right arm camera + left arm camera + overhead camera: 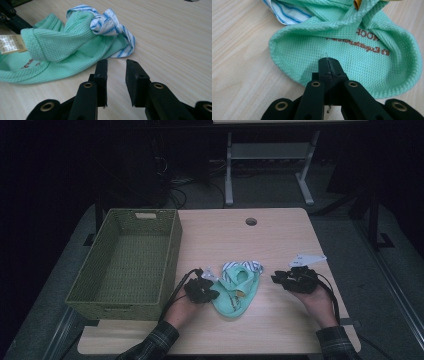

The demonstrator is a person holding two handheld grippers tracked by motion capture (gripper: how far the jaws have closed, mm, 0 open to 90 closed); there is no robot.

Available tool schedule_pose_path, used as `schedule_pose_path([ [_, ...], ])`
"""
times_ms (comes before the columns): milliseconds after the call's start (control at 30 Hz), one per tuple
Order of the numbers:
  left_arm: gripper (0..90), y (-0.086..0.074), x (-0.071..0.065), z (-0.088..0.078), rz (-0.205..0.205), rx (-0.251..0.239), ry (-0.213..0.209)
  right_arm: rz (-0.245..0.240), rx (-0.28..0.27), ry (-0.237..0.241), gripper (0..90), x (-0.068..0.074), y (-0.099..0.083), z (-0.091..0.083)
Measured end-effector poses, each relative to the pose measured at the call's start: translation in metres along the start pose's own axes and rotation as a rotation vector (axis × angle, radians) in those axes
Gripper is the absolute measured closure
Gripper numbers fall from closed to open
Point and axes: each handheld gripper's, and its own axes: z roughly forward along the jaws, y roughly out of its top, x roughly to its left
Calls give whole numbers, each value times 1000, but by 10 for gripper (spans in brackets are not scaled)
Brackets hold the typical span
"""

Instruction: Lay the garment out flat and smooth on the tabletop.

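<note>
I read this as the tidying step: the mint-green knit garment [235, 292] with a blue-striped white cloth [246, 266] bundled into it lies at the lower middle of the high view, on the wooden table [280, 240], just right of the green woven basket [125, 262], which has nothing in it.

My left gripper [329, 65] has its jaws pressed together at the centre of its own view. They sit over the green knit, but I cannot tell whether a fold is pinched between them; only a thread shows at the seam.

My right gripper [116, 75] stands at the lower centre of its view, jaws narrow with a clear gap and nothing between them. It sits apart from the bundle, just short of the striped edge [117, 37]. In the high view it rests right of the clothes [295, 279].

Next, I judge, the right jaws must go forward onto the near hem and bite, so both grippers can lift the bundle leftward into the basket. A sagging middle could catch the rim.
</note>
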Motion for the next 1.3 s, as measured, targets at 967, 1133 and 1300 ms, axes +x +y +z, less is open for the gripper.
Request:
schedule_pose_path([
  [967, 889, 0, 1, 0, -2, 5, -8, 27, 82, 43, 745, -15, 35, 74],
  [1133, 889, 0, 1, 0, 1, 5, -8, 45, 98, 52, 725, -15, 32, 86],
  [1300, 889, 0, 1, 0, 1, 4, -5, 41, 92, 44, 769, -14, 30, 90],
])
